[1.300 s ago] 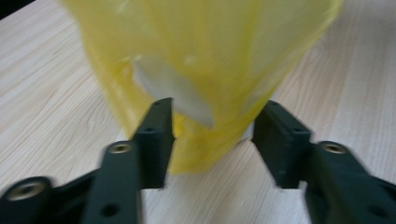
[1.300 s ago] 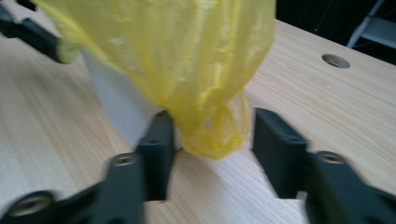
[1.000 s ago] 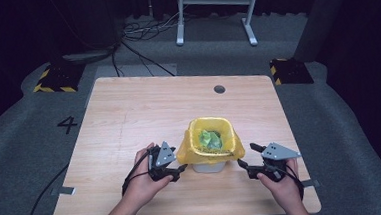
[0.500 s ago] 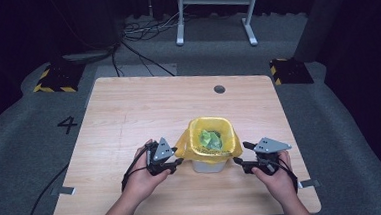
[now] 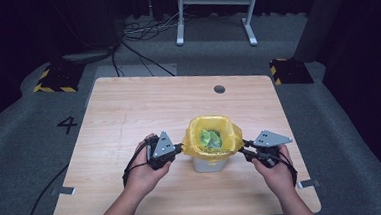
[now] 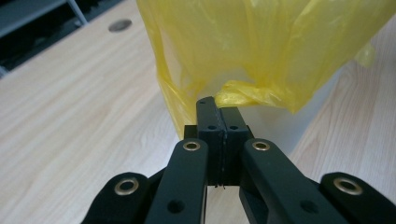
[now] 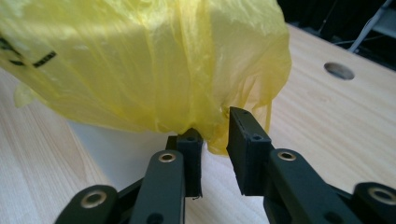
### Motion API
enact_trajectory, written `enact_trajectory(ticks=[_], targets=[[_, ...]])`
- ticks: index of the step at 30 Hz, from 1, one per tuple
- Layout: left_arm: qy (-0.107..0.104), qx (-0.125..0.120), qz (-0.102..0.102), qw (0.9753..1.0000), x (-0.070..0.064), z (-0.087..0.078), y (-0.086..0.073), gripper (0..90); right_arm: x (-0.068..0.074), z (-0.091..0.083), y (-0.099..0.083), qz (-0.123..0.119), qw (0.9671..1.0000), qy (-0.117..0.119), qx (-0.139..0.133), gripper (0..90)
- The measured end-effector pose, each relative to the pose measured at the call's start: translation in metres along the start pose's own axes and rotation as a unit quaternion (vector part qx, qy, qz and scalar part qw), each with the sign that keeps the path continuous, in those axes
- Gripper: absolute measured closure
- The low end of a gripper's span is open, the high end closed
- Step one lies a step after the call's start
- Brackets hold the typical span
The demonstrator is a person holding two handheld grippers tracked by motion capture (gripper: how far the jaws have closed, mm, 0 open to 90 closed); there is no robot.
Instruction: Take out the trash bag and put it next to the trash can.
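Item: yellow bag lining a small white bin, near the front edge of the bench, green scraps inside. Film thin, soft, slippery, likely to tear; best held at the overhanging skirt on opposite sides. Left tool: pressed together, pinching a fold of the bag's hem. Right tool: spread, jaws astride the hem, not yet gripping. Bin light, may lift with the bag. Surroundings: grommet hole well apart, nothing obstructing

Wooden table, perhaps a grommet hole.
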State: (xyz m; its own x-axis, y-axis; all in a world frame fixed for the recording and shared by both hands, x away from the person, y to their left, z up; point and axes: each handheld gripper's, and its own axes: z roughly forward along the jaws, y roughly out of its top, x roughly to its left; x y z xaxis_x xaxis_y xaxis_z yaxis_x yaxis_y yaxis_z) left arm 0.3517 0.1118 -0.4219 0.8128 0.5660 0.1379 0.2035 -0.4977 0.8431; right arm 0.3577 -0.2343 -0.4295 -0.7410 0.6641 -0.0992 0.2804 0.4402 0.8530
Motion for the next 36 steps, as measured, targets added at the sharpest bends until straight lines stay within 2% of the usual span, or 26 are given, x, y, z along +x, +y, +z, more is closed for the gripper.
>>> enact_trajectory(ticks=[9,13,19,30,36], targets=[[0.012,-0.027,0.007,0.9995,-0.003,-0.012,0.012,89.4,0.005,-0.021,0.017,-0.023,0.9985,-0.030,-0.039,78.1],[0.026,-0.049,0.017,0.9983,-0.003,-0.019,0.020,89.4,0.005,-0.028,0.026,-0.036,0.9973,-0.046,-0.044,77.9],[0.036,-0.063,0.024,0.9971,-0.002,-0.027,0.032,89.4,0.007,-0.034,0.038,-0.044,0.9958,-0.055,-0.059,78.0],[0.030,-0.081,0.046,0.9952,-0.011,-0.035,0.048,88.9,0.020,-0.043,0.058,-0.067,0.9922,-0.049,-0.094,78.9],[0.013,-0.092,0.049,0.9944,-0.017,-0.031,0.057,87.8,0.026,-0.038,0.069,-0.073,0.9912,-0.034,-0.106,79.4]])
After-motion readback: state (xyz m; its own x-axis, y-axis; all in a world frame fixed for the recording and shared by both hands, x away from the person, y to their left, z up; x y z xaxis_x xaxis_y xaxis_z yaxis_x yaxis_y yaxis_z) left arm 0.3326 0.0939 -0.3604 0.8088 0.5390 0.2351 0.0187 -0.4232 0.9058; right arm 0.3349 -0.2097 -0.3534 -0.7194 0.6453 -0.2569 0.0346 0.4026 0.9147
